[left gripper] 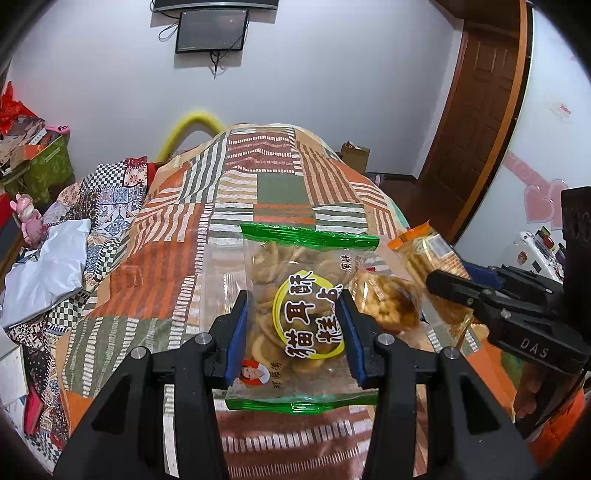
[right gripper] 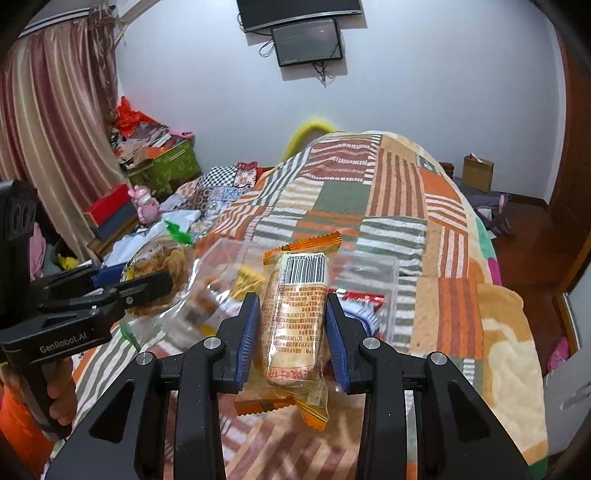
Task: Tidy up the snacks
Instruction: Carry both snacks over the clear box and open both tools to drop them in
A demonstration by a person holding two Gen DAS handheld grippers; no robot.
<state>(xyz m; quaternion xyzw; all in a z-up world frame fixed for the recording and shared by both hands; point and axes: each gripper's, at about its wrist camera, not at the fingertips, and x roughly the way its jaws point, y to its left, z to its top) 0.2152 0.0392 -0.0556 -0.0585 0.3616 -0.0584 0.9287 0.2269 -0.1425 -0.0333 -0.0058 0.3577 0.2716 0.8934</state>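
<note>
Bed (left gripper: 280, 192) fills both views, covered by a patchwork blanket (right gripper: 399, 206) in orange, green and striped blocks; white wall behind with a dark monitor (left gripper: 211, 31) hung on it; brown wooden door (left gripper: 476, 110) at right of left wrist view; striped curtain (right gripper: 48, 122) at left of right wrist view; green box (right gripper: 173, 166) of clutter near the curtain, pink toy figure (right gripper: 146, 201) just in front of it; yellow tube (left gripper: 192, 125) arcs behind the bed's far end; left tongs (left gripper: 295, 332) clenched on the green-edged chip bag (left gripper: 299, 295), blue pads pressing both sides of it, bag upright-lengthwise between the fingers, above the blanket, yellow oval label with dark characters facing the camera; right tongs (right gripper: 291, 336) clenched on the orange biscuit pack (right gripper: 295, 317), pads on both long sides, barcode end pointing away, crimped orange end hanging near the camera, pack lifted above the blanket; in left wrist view the right tongs (left gripper: 448, 286) enter from the right with that orange pack (left gripper: 424, 251) at their tips; clear bag of brown snacks (left gripper: 388, 302) lies on the blanket between chip bag and orange pack; in right wrist view a loose clear bag (right gripper: 221, 288) lies on the blanket left of the pack, a red-white wrapper (right gripper: 360, 299) just right behind it; small cardboard box (right gripper: 478, 171) on floor by the far wall.
</note>
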